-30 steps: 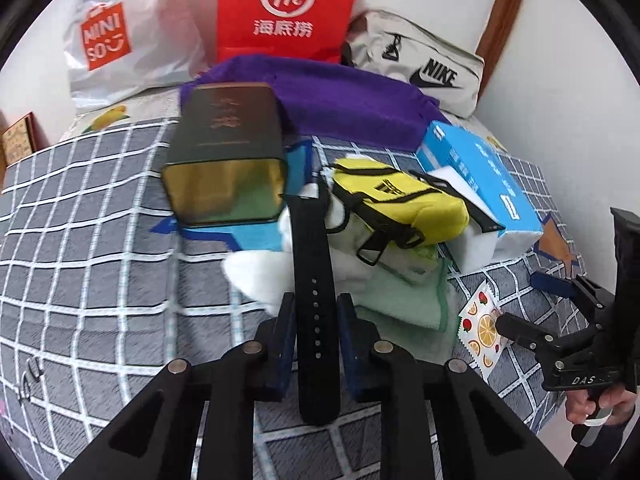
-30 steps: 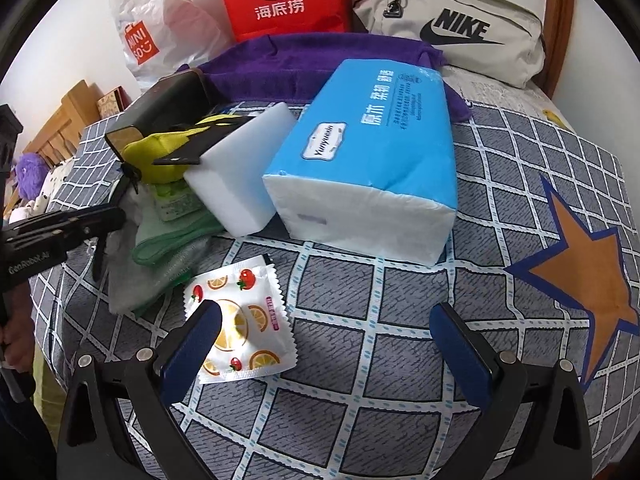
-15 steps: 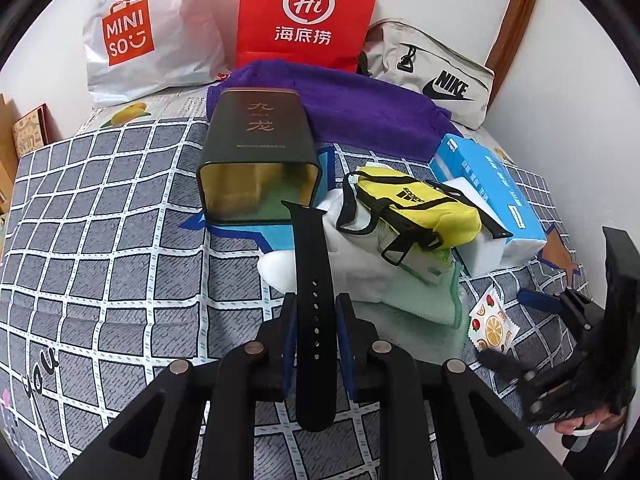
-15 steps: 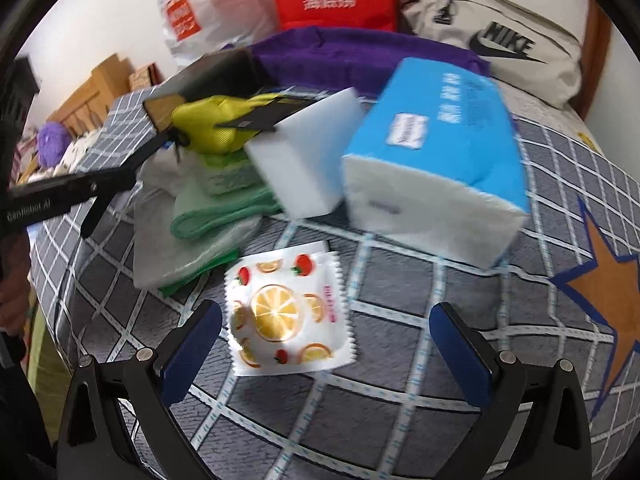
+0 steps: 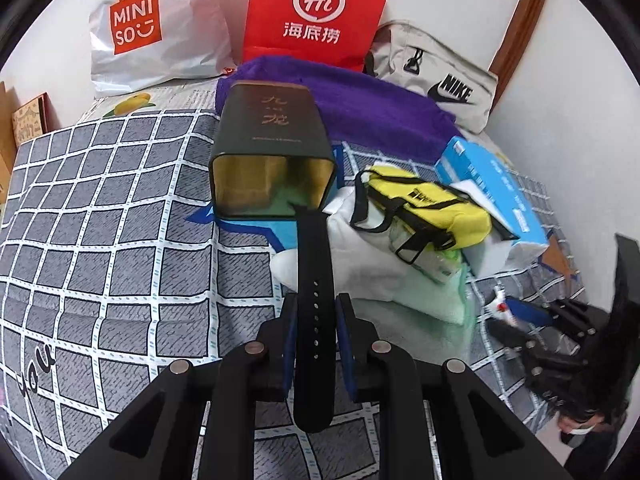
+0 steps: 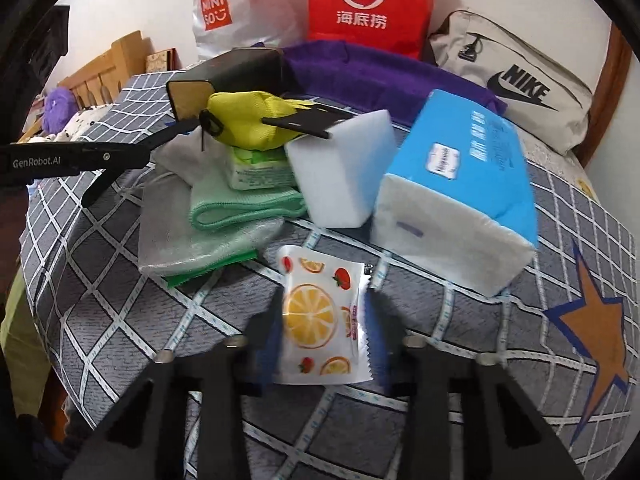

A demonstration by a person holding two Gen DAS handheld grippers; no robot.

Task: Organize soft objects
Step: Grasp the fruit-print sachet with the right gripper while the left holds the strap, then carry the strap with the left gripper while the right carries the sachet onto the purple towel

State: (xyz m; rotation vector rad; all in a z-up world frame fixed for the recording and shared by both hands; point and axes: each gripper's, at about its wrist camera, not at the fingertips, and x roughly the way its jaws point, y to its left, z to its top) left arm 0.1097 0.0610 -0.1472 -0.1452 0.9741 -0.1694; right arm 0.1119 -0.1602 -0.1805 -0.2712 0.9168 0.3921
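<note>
Left claw (image 5: 316, 320) around tin-pointing lengthwise black strap (image 5: 314, 280)

Black strap (image 5: 313, 280), yellow pouch (image 5: 428, 210), fruit-printed white sachet (image 6: 322, 320).

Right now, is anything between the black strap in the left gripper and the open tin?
Nothing visible. The left gripper is shut on the black strap, whose far tip overlaps the open tin's mouth edge; the white cloth lies to the right.
</note>
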